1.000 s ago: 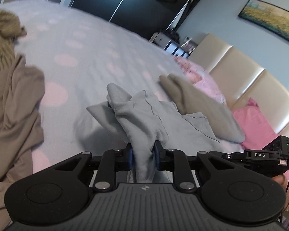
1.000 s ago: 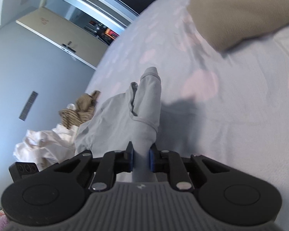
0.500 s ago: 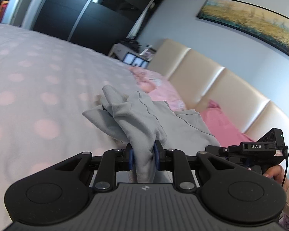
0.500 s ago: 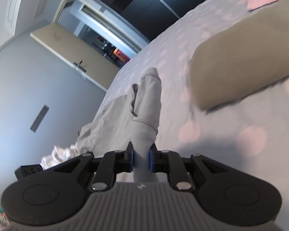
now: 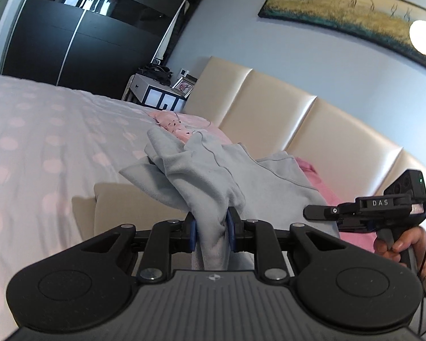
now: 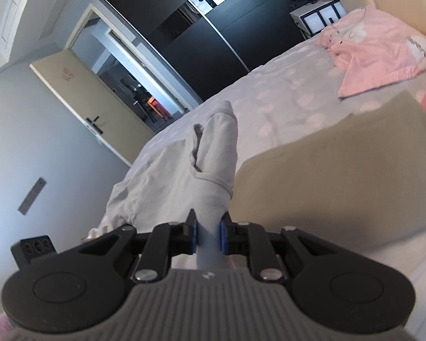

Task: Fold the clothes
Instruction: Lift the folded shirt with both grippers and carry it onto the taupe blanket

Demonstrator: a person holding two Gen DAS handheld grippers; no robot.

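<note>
You face a cream padded headboard (image 5: 284, 119) under a landscape painting (image 5: 349, 14) on the pale wall; far left stands a black wardrobe (image 5: 79, 39), an open door (image 6: 88, 105) beyond.

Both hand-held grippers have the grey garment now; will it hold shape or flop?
Likely floppy: the grey garment bunches and droops from the left hand-held gripper. Probably light: it hangs from the right hand-held gripper by a thin pinch.

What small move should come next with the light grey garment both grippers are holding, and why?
Probably lower it onto the folded beige garment lying just ahead. The left gripper and right gripper each pinch the bunched light grey garment, which hangs above the dotted bedspread.
</note>
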